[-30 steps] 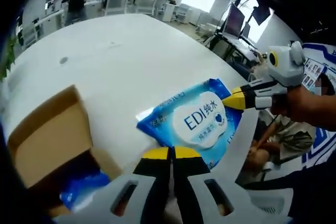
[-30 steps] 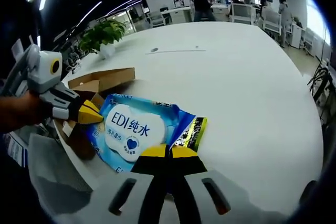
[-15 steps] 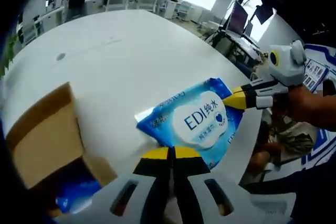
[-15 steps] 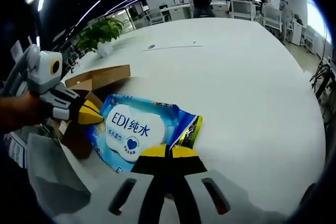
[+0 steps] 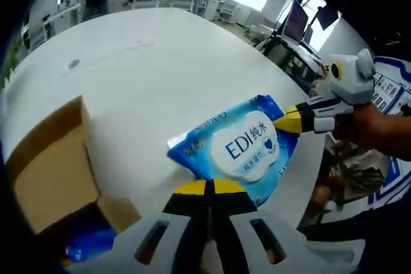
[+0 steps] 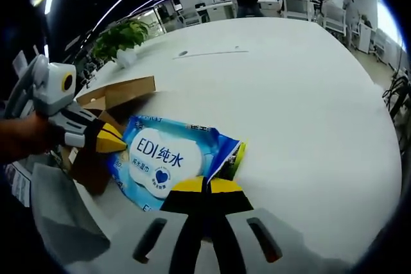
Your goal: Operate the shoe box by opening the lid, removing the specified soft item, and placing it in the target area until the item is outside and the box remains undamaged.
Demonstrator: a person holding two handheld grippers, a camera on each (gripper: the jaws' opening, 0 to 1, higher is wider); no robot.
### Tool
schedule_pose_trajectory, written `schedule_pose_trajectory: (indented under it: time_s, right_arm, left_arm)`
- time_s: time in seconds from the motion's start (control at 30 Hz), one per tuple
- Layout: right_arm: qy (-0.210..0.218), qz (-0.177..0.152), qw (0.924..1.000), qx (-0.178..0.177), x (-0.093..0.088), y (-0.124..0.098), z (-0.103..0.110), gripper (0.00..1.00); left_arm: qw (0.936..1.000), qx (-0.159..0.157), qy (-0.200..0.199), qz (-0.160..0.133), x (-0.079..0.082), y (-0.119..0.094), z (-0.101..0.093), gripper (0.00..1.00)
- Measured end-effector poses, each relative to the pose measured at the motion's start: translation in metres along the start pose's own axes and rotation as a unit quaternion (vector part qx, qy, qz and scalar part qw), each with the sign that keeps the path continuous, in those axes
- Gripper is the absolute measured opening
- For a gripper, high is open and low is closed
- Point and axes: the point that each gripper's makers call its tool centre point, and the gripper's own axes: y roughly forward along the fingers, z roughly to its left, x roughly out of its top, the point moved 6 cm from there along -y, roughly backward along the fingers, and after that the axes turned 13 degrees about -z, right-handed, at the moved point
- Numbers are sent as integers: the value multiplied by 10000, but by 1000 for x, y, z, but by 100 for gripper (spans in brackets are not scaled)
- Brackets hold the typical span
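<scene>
Left hand-held gripper [image 5: 210, 187] clamped on blue soft wipes pack [image 5: 239, 145], pack on white worktop [image 5: 148, 68] beside open brown cardboard shoe box [image 5: 51, 165], right hand-held gripper [image 6: 205, 185] pinching pack's opposite edge.

L gripper [image 5: 209, 187]: white body, black jaws w/ yellow tips, jaws pressed together, no gap visible. Same unit seen in right gripper view [image 6: 109, 140], entering from the left, held by a bare hand [image 6: 22, 139]. R gripper [image 6: 205, 185]: same build, jaws closed flush. Seen in left gripper view [image 5: 286, 120], forearm [image 5: 379, 134] extended behind it.
</scene>
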Motion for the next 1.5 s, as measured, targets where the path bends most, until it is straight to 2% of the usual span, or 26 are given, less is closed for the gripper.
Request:
schedule_pose_trajectory:
  time_s: [0.83,1.5]
  right_arm:
    - [54,29,10000,-31,2,12,-10,0]
    - [78,76,9999,-25,1,15,-10,0]
  left_arm:
    - [10000,-1,-19,10,4,13,9,0]
    - [10000,60,11,13,5,15,11,0]
